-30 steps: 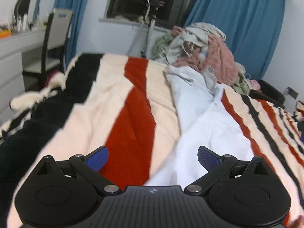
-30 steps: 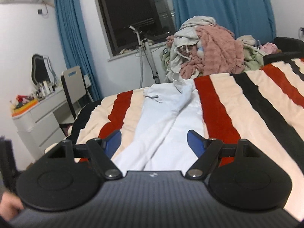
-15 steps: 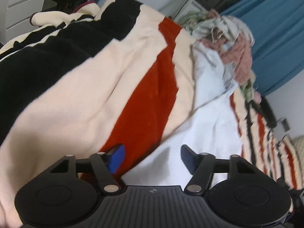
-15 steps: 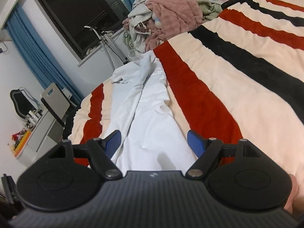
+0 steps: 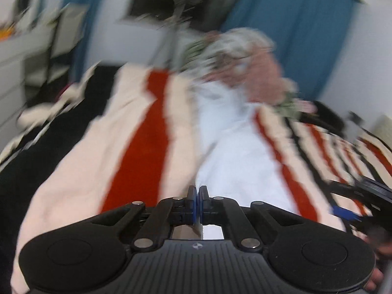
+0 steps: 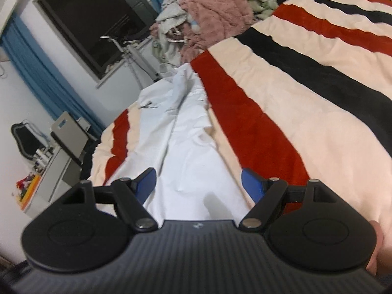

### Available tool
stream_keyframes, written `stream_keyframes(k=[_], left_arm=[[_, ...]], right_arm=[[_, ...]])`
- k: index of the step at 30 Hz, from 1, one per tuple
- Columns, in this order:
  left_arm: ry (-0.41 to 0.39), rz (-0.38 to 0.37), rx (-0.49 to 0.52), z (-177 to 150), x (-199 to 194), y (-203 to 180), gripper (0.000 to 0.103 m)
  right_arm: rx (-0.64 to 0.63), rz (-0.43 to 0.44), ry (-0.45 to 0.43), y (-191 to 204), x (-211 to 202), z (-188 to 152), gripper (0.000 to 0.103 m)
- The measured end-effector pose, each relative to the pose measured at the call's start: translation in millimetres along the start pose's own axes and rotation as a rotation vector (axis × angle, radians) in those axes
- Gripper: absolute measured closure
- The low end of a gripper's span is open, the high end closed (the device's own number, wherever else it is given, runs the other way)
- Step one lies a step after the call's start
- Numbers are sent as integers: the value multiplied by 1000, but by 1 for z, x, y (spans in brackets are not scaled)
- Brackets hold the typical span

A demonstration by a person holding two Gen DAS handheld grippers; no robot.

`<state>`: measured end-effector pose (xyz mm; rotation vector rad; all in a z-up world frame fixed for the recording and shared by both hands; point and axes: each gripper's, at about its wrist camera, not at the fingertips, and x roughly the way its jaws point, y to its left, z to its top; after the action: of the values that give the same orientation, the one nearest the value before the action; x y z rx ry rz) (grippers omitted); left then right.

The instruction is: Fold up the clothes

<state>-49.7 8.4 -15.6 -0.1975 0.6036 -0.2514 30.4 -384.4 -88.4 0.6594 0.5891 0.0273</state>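
Note:
A white garment point(image 5: 235, 147) lies lengthwise on the striped blanket point(image 5: 147, 147); it also shows in the right wrist view point(image 6: 191, 156). My left gripper point(image 5: 197, 201) is shut at the garment's near left edge, with white cloth showing between and behind its pads. The view is motion-blurred. My right gripper point(image 6: 198, 183) is open, its blue pads point(image 6: 250, 182) spread over the garment's near end, just above the cloth. The right gripper also shows at the right edge of the left wrist view point(image 5: 355, 203).
A heap of clothes point(image 6: 203, 17) sits at the far end of the bed. The blanket point(image 6: 306, 103) has red, black and cream stripes. A white desk point(image 6: 46, 183) and a chair point(image 6: 71, 132) stand to the left of the bed.
My left gripper has closed on the garment's near left edge and its view has swung upward. My right gripper stays open and has come lower over the garment's near end.

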Motion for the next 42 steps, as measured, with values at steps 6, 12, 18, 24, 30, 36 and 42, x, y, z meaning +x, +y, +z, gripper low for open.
stream_keyframes(k=[6, 12, 18, 24, 30, 36, 42], left_arm=[[69, -179, 74, -19, 10, -71, 101], [269, -186, 109, -59, 64, -95, 98], [289, -232, -53, -47, 62, -55, 48], [252, -173, -316, -22, 77, 11, 33], [366, -125, -470, -29, 118, 46, 34], [431, -244, -439, -42, 119, 32, 42], [447, -230, -553, -58, 114, 48, 45]], right_arm=[[80, -7, 14, -14, 4, 4, 25], [167, -6, 71, -32, 12, 5, 24], [277, 45, 218, -47, 32, -4, 23], [369, 28, 313, -60, 48, -14, 24], [327, -71, 282, -56, 48, -17, 29], [394, 77, 398, -61, 54, -27, 29], [345, 71, 375, -49, 36, -36, 31]])
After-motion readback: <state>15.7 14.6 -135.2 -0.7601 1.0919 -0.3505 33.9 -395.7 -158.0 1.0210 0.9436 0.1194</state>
